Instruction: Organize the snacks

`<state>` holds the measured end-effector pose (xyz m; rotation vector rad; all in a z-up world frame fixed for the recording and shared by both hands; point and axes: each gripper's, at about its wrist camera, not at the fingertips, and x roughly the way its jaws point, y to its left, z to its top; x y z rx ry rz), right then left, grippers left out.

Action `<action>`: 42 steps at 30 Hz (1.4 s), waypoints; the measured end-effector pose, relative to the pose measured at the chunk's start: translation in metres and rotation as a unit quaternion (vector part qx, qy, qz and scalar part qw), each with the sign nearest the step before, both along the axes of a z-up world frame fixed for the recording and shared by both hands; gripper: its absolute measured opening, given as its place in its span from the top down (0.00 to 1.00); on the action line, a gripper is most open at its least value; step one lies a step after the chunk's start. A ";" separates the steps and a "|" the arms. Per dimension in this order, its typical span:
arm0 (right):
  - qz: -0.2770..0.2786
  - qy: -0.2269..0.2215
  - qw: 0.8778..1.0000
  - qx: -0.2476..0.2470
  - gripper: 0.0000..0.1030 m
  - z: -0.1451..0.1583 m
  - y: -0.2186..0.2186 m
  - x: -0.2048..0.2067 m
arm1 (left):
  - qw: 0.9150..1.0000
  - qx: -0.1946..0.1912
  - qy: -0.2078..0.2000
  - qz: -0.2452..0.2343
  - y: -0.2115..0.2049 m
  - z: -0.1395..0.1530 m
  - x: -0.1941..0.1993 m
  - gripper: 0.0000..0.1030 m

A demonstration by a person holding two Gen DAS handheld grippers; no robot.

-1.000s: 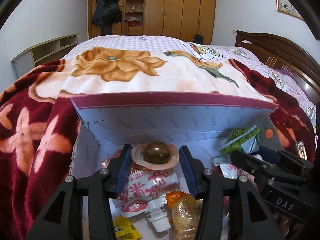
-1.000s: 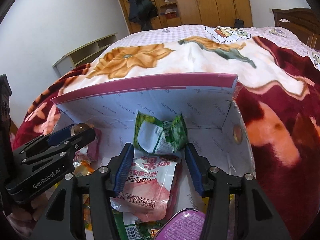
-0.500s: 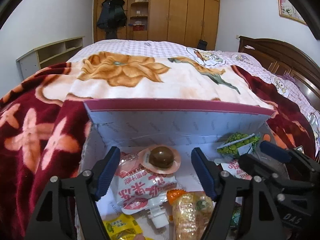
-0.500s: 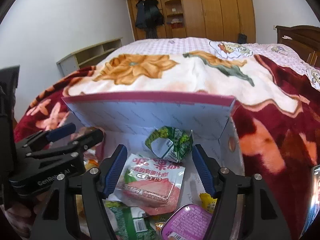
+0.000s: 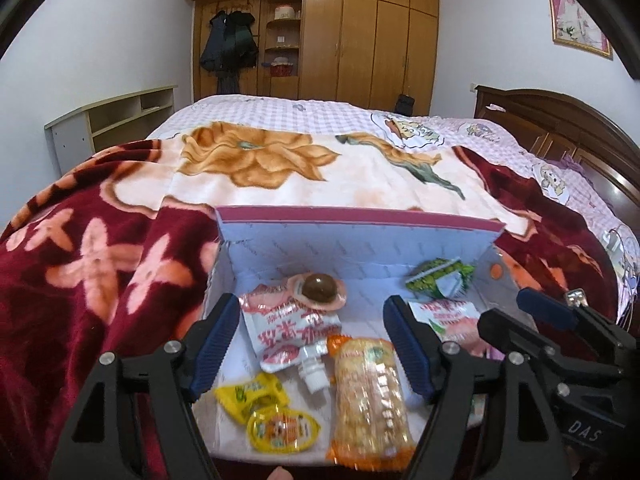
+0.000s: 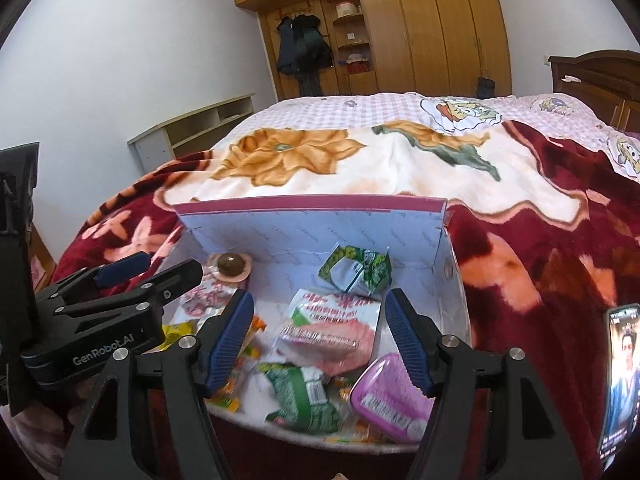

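Observation:
An open white box with a pink rim (image 5: 360,216) (image 6: 312,202) sits on the bed and holds several snacks. At its back left lies a brown egg in a pink pack (image 5: 319,287) (image 6: 231,265) on a red-and-white pouch (image 5: 294,330). A green pea bag (image 5: 440,278) (image 6: 356,268) lies at the back right above a pink jelly pack (image 6: 332,320). A yellow cracker pack (image 5: 370,392), yellow candies (image 5: 264,412), a green bag (image 6: 304,396) and a purple tin (image 6: 390,396) lie nearer. My left gripper (image 5: 312,346) (image 6: 120,276) and right gripper (image 6: 320,338) (image 5: 532,312) are open, empty, above the box's near side.
The box rests on a red flowered blanket (image 5: 100,264) over a pink checked bed (image 5: 320,112). A phone with a lit screen (image 6: 618,376) lies right of the box. A wooden wardrobe (image 5: 360,40), a low shelf (image 5: 116,120) and a headboard (image 5: 560,120) stand beyond.
Both grippers have opened wider and pulled back and up from the box. The brown egg and the green pea bag now lie free at the back of the box.

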<state>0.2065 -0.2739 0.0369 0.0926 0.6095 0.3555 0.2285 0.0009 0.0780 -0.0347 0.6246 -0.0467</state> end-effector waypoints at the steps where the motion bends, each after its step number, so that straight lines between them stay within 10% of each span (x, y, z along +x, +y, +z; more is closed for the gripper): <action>1: 0.001 0.000 1.000 0.001 0.32 0.001 0.000 -0.003 | 1.000 -0.001 -0.001 -0.001 0.000 0.001 -0.006 0.24; 42: -0.032 0.085 0.996 0.004 0.32 -0.068 -0.002 -0.071 | 0.997 0.014 0.075 0.018 -0.008 -0.074 -0.082 0.24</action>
